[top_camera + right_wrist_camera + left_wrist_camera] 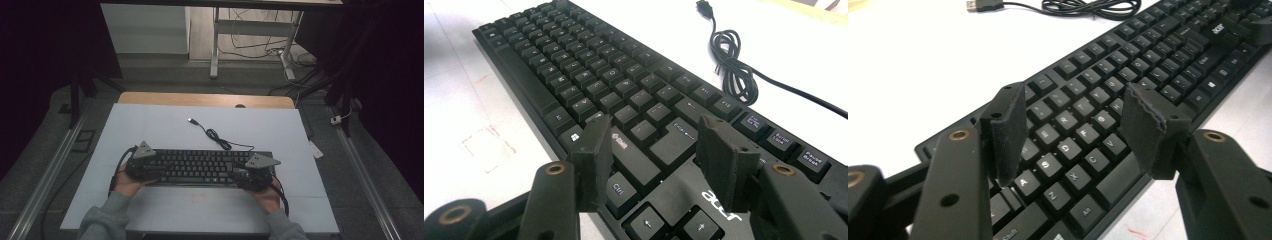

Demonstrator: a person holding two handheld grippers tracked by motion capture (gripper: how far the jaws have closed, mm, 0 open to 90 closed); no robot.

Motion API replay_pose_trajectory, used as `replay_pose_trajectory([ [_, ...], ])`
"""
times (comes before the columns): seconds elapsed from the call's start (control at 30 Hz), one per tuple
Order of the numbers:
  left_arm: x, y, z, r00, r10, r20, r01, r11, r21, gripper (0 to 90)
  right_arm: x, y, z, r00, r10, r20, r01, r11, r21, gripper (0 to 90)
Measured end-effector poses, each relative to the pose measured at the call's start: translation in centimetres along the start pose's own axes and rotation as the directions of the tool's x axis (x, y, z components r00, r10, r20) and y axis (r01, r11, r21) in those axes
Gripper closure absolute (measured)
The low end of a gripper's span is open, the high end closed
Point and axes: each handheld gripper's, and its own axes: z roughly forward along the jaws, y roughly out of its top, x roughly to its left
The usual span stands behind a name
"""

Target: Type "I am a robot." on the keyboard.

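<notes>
A black keyboard lies across the white table top, and its cable coils behind it and ends in a USB plug. My left gripper stands over the keyboard's left end. In the left gripper view its jaws are open above the letter keys, with nothing pinched. At the right end sits my right gripper. The right gripper view shows it open over the Enter and Shift keys, near the arrow keys.
The table's wooden far edge sits behind the white top. Faint red marks lie in front of the keyboard. Desk legs and cables stand on the floor beyond. Metal rails run along both sides of the table.
</notes>
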Motion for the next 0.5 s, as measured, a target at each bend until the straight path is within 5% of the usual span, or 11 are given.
replay_pose_trajectory([
  [0.27,0.5,-0.3,0.2,0.9996,-0.015,-0.022,0.016,0.9997,0.019,44.5,0.0,0.0,0.0,1.0000,-0.001,0.000,0.001,1.000,0.001,48.5],
  [0.5,1.1,-0.6,0.4,0.9993,-0.016,-0.033,0.017,0.9989,0.044,59.3,0.1,0.0,0.0,1.0000,0.000,-0.001,0.000,1.000,0.000,48.5],
])
